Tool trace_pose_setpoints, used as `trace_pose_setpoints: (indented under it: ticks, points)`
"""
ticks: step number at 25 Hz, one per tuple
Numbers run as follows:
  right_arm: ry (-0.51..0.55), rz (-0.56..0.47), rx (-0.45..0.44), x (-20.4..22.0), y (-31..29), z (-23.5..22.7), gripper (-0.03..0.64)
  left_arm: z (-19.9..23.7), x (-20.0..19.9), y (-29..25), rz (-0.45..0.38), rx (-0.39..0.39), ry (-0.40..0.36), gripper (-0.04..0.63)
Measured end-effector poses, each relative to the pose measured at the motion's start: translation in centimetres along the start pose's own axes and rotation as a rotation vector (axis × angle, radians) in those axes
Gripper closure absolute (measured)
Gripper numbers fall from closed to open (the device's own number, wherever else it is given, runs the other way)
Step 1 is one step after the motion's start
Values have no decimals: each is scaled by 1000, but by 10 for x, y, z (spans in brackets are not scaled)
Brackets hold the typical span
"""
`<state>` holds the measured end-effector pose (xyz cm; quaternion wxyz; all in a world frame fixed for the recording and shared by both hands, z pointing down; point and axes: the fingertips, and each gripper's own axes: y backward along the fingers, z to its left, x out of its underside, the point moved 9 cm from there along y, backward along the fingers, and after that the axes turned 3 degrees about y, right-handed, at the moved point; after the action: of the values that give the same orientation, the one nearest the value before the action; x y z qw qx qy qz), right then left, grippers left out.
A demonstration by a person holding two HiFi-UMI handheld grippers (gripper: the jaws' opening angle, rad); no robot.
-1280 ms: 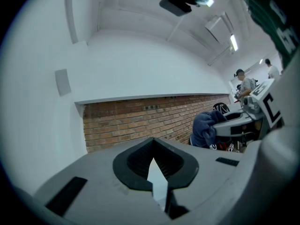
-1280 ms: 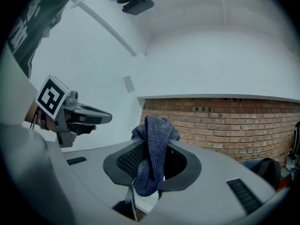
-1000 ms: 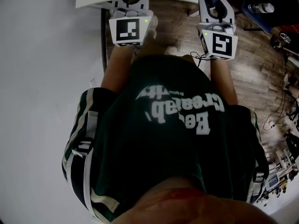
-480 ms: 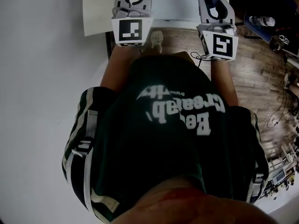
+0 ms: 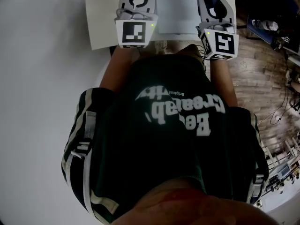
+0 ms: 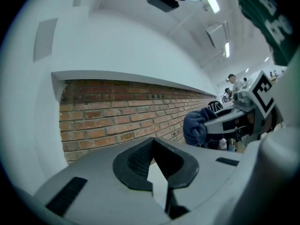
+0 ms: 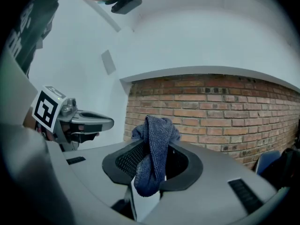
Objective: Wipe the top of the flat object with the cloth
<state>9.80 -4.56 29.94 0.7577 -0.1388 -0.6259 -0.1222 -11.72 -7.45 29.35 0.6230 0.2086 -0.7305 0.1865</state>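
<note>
Left claw (image 6: 152, 143): in your left hand, clenched tip to tip, nothing between the pads.
Right claw (image 7: 157, 145): clamped on the dark blue cloth (image 7: 152, 172), which bunches above the pads and droops toward the camera.
Both claws: side by side before your chest, apart.
Flat object (image 5: 176, 11): white, lying below and ahead of the claws. Whether the cloth touches it cannot be told.
Wooden floor (image 5: 262, 69): to your right.
Brick wall (image 7: 211, 107): beyond.

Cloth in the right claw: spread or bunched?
Bunched. The blue cloth hangs crumpled in a wad between the jaws of the right claw, which is shut on it.
</note>
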Motion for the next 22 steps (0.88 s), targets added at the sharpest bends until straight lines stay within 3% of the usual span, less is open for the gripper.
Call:
trace_pose_setpoints:
  ticks: [3, 8, 14, 22]
  points:
    - [-43, 12, -17, 6, -7, 1, 518, 6, 6, -2, 11, 3, 9, 594]
    - [-4, 55, -53, 16, -27, 3, 522, 10, 23, -7, 23, -9, 27, 595]
    - [56, 106, -240, 28, -52, 8, 538, 9, 34, -11, 30, -16, 34, 594]
    - [-8, 441, -301, 79, -96, 22, 537, 18, 45, -5, 72, -85, 63, 595]
